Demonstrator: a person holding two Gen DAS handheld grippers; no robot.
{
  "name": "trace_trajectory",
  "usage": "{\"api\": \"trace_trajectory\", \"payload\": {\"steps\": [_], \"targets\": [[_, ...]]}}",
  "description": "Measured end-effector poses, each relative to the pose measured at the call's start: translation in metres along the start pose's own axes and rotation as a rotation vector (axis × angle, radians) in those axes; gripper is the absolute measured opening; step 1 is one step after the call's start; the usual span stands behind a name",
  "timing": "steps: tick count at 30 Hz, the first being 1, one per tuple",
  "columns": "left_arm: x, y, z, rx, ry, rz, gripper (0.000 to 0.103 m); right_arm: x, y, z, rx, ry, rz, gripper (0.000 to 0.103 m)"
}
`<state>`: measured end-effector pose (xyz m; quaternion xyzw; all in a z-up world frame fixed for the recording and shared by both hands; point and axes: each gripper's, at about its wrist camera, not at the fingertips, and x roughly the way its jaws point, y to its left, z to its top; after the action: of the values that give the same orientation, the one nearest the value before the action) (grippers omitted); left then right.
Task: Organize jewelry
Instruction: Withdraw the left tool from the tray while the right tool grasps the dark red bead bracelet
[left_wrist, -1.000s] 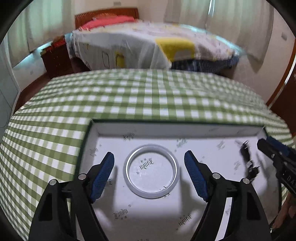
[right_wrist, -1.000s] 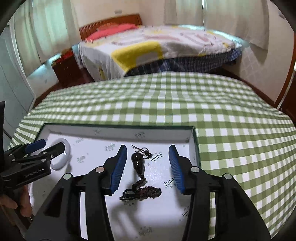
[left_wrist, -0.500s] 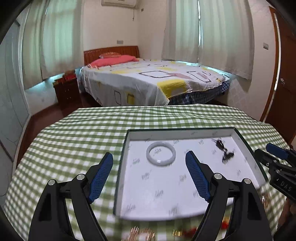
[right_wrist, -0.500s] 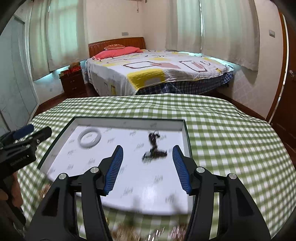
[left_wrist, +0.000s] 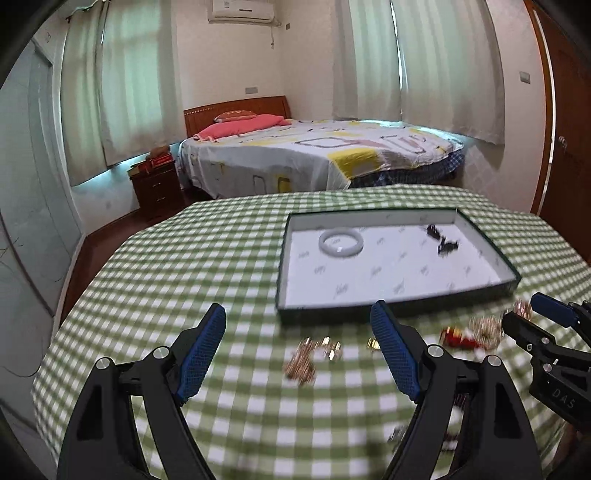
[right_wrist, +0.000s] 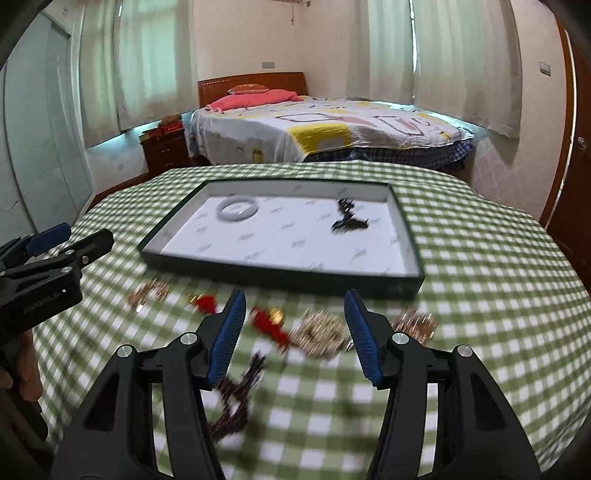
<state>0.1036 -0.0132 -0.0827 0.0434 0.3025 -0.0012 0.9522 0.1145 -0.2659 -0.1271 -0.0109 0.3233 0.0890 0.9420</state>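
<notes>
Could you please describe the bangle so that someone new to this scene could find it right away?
On the green-and-white checked tablecloth sits a shallow dark-rimmed tray with a white printed lining. In its far left part lies a pale, smooth, ring-shaped bangle. The tray's only other item is a tangled black beaded piece to the right.

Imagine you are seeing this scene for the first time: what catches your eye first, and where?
A shallow white-lined tray on the green checked tablecloth holds a pale bangle at left and a dark necklace at right. In front of it, gold and red jewelry lies scattered, with both grippers open above.
</notes>
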Motion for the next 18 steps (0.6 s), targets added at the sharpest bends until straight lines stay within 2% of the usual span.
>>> {"api": "trace_trajectory", "payload": {"steps": [10,18], "targets": [[-0.022,0.030,-0.041,-0.037,0.049,0.071,0.078,-0.013,0.027,-0.032,-0.017,0.030,0.034,0.054],[-0.034,0.054,-0.059,-0.073,0.053,0.118,0.078,0.002,0.046,-0.046,-0.050,0.096,0.050,0.056]]}}
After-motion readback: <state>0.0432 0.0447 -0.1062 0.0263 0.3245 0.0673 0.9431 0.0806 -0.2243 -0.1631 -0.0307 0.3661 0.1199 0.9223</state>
